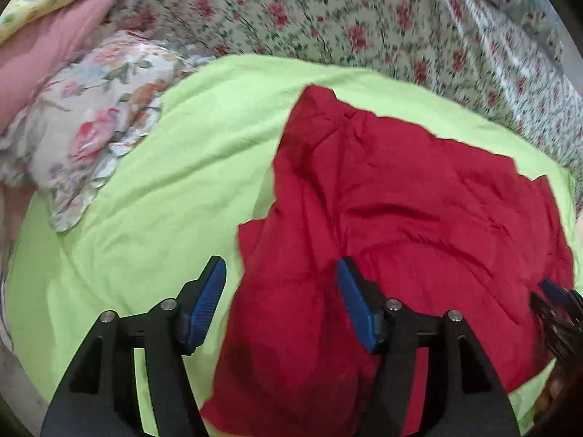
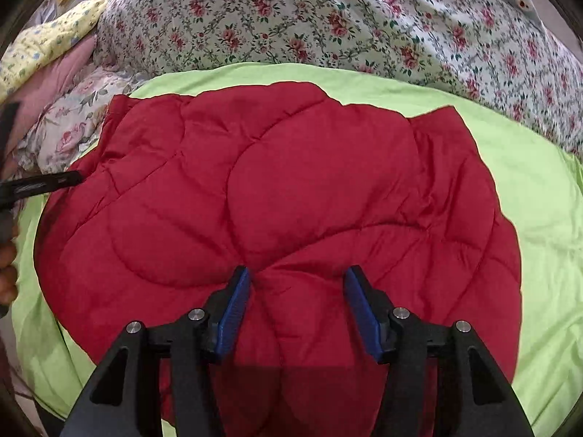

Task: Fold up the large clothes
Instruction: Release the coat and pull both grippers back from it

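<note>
Red quilted padded garment point(image 2: 277, 196) lies folded on the lime-green sheet point(image 2: 539, 196); with left gripper point(image 1: 280, 302) and right gripper point(image 2: 297, 309) jaws both open and empty above it, press edges flat before regripping corners.

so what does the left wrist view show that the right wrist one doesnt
Only the left wrist view: the red quilted garment's left edge with bare green sheet beside it, the large-rose pillow in full, and the right gripper's tip at the frame edge.
Only the right wrist view: the garment's whole quilted top spread out, and fingers of a hand at the left edge.
Both: garment on green sheet, floral bedding behind, jaws open and empty.
</note>
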Demonstrator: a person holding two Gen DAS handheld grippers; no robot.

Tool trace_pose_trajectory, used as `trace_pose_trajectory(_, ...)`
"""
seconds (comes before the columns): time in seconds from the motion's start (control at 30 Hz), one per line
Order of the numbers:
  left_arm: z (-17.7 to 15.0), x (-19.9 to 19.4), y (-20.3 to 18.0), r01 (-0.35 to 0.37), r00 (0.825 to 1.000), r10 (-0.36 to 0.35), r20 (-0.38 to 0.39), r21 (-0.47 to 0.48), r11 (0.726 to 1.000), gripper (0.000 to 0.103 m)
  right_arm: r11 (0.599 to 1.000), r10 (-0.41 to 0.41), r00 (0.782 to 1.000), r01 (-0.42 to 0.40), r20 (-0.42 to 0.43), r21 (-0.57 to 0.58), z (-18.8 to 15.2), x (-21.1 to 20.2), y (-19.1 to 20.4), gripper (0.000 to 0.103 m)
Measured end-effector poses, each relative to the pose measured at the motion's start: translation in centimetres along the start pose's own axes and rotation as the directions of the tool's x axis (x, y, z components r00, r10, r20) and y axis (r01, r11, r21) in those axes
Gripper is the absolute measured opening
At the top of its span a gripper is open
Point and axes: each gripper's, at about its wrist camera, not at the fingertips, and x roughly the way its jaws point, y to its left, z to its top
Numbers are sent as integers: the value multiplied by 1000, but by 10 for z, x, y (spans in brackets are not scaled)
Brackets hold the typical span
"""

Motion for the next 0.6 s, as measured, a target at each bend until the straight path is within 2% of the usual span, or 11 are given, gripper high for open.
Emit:
trace_pose_trajectory(0.13, -25, -24, -10, 20, 1000, -21, 14, 16, 1000, 63, 1000, -1, 1000, 1, 6, 17, -2, -1, 0, 56)
trace_pose_trajectory(0.27, -46, -25, -35, 61, 998, -59, -26, 51, 997, 65, 999, -1, 1000, 1, 16, 41, -4, -6, 0, 56)
trace_pose_trajectory(0.4, -61, -19, -59, -18, 1000, 20, -15, 126, 992, 66, 998, 36, 998, -38, 46, 42, -10, -35, 6, 56)
trace_pose_trajectory(0.5, -63, -12, -61, -30, 999, 33, -15, 131, 991, 66, 999, 35, 997, -37, 72, 18, -24, -60, 14, 56)
trace_pose_trajectory(0.6, -65, -6, -63, -37, 999, 40, -13, 136, 990, 68, 1000, 14, 1000, -14, 14, 10, -40, -50, 11, 56)
